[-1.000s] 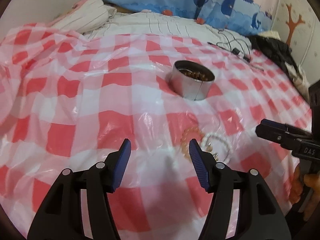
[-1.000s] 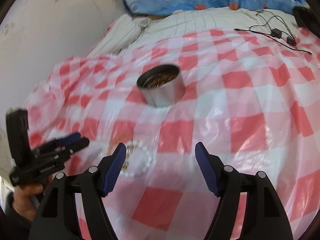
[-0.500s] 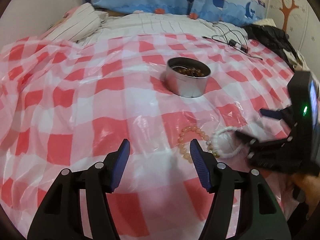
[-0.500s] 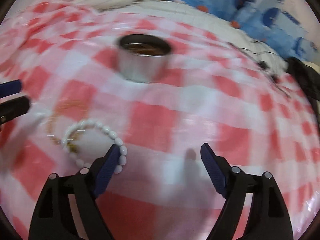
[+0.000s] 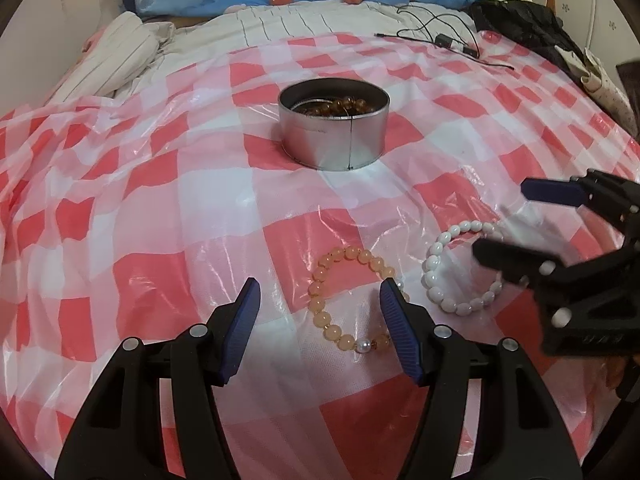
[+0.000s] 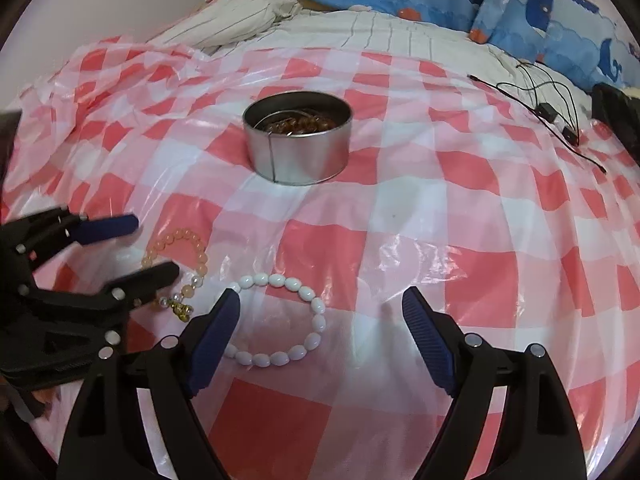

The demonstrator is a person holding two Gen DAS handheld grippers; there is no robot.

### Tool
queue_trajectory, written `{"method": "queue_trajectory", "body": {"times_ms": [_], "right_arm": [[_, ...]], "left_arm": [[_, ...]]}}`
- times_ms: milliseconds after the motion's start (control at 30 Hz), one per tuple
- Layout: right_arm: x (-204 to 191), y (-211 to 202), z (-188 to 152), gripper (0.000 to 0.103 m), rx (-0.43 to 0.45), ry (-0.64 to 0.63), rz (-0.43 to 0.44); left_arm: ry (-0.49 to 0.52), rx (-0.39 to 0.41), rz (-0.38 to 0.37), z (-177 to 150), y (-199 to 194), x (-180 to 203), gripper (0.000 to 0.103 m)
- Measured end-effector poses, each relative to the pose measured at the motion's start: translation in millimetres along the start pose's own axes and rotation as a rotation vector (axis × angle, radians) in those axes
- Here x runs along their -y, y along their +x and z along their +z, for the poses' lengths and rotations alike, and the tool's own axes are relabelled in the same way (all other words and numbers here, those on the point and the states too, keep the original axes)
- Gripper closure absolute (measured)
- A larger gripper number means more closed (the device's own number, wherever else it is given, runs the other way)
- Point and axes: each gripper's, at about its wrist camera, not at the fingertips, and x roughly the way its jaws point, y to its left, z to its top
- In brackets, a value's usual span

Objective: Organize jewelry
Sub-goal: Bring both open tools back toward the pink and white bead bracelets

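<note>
Since a second ago the left tool [image 5: 320, 322] has come in toward the jewelry, so the peach bead bracelet [image 5: 352, 300], earlier off past its right finger, now lies partly between its fingers. The right tool [image 6: 320, 330] has swung across too; its jaws have just been opening, and the white bead bracelet [image 6: 280, 320], which lay off to its left before, now lies partly between its fingers with nothing gripped.

The only lettering is a small raised mark on the side of the right tool [image 5: 560, 256] in the left view, too blurred to read.

Both tools are released. The left one stands moderately spread above the red-and-white checked plastic sheet [image 5: 160, 200] on the bed, its right pad over the peach bracelet's near edge; whether it touches I cannot tell. The right one stands wider, its left pad over the white bracelet's left side. The two bracelets lie just beside each other. The round metal tin [image 5: 334, 130] sits farther ahead of both tools, brown beads inside.
</note>
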Motion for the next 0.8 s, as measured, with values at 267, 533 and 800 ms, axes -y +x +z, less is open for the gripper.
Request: {"method": "queue_trajectory", "body": {"times_ms": [267, 533, 800], "right_arm": [[-4, 4, -5, 0.023, -0.026, -0.015, -0.001], [-3, 11, -9, 0.023, -0.057, -0.016, -0.014], [-2, 15, -10, 0.023, -0.073, -0.019, -0.019]], "left_arm": [[0.007, -0.006, 0.004, -2, 3, 1, 0.044], [0.012, -0.006, 0.003, -2, 3, 2, 0.044], [0.025, -0.007, 0.01, -2, 3, 7, 0.044]]}}
